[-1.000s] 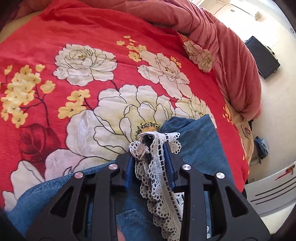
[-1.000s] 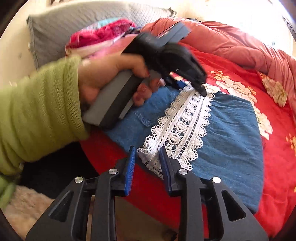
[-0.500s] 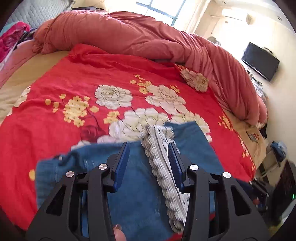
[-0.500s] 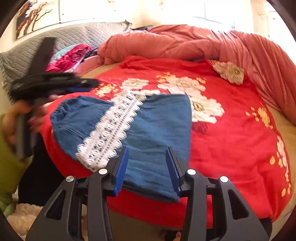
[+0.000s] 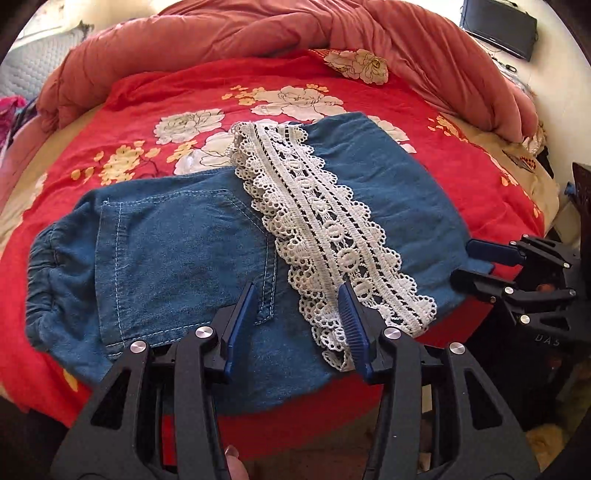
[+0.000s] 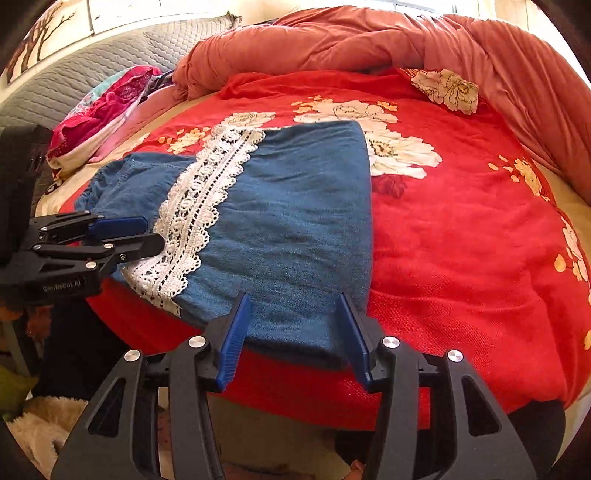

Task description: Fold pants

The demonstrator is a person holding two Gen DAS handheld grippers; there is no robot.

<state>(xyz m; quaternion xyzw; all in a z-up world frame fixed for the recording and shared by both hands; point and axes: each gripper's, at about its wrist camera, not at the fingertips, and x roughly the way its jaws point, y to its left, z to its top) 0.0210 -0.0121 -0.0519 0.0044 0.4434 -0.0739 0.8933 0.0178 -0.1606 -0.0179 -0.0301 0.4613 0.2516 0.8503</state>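
The blue denim pants (image 5: 177, 251) lie folded flat on the red floral bedspread (image 5: 155, 99), close to the near bed edge. A white lace band (image 5: 314, 206) runs across them. My left gripper (image 5: 297, 295) hovers over the near edge, between the back pocket and the lace; its jaws are opening and the pads press nothing. My right gripper (image 6: 293, 301) hangs over the near right corner of the pants (image 6: 295, 206), jaws also opening, cloth below but not pinched. Each gripper shows in the other's view: the right gripper (image 5: 463, 259) and the left gripper (image 6: 153, 233) by the lace (image 6: 199, 199).
A crumpled salmon duvet (image 6: 369, 40) is heaped along the far side of the bed. Colourful clothes (image 6: 107, 107) lie by the grey quilted headboard (image 6: 92, 62). A dark screen (image 5: 498, 27) stands on the wall. The bed's front edge drops off just below both grippers.
Both grippers have let go of the lace hem and opened. They have drawn back toward the near bed edge, the left one swinging away from the pants' far end. The pants now lie folded.
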